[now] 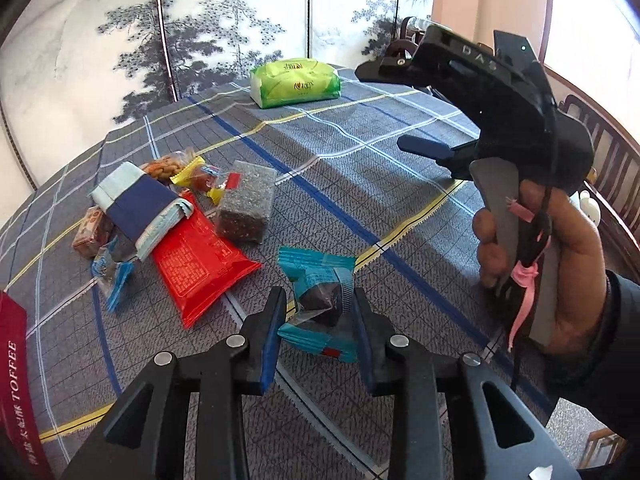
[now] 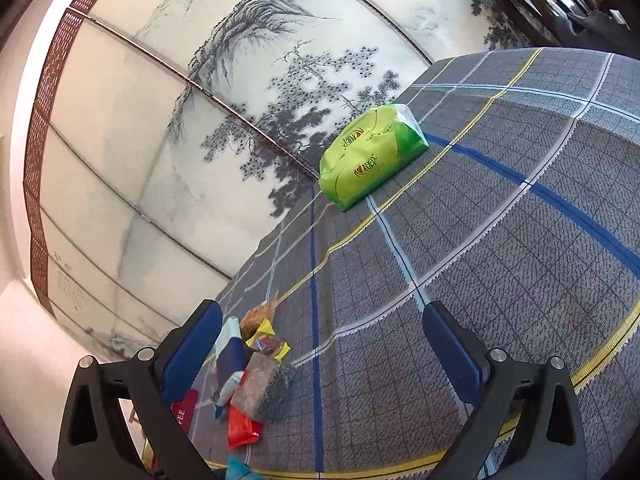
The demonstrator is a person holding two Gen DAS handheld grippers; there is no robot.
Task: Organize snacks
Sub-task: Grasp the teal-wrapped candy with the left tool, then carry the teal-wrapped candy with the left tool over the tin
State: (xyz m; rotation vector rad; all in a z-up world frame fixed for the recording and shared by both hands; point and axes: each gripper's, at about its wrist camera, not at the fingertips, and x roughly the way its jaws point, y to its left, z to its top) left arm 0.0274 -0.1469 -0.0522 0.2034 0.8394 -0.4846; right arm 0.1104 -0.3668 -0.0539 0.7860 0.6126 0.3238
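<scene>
A teal-wrapped snack (image 1: 316, 270) with a dark cake inside sits on the plaid tablecloth (image 1: 360, 168), and my left gripper (image 1: 318, 300) is shut on it, one blue pad on each side. To its left lies a pile of snacks: a red pouch (image 1: 196, 264), a dark vacuum-packed block (image 1: 248, 204), a blue-and-white packet (image 1: 136, 204), a peanut bag (image 1: 168, 166) and small wrapped candies (image 1: 204, 178). A hand holds my right gripper (image 1: 384, 108) above the table on the right. It stands open (image 2: 320, 308) with nothing between its fingers, and the pile (image 2: 260, 384) is at its lower left.
A green tissue pack (image 1: 294, 82) (image 2: 372, 152) lies at the table's far edge. A dark red toffee box (image 1: 14, 380) shows at the left border. A painted folding screen (image 1: 200, 40) stands behind the table, and wooden chairs (image 1: 612, 160) on the right.
</scene>
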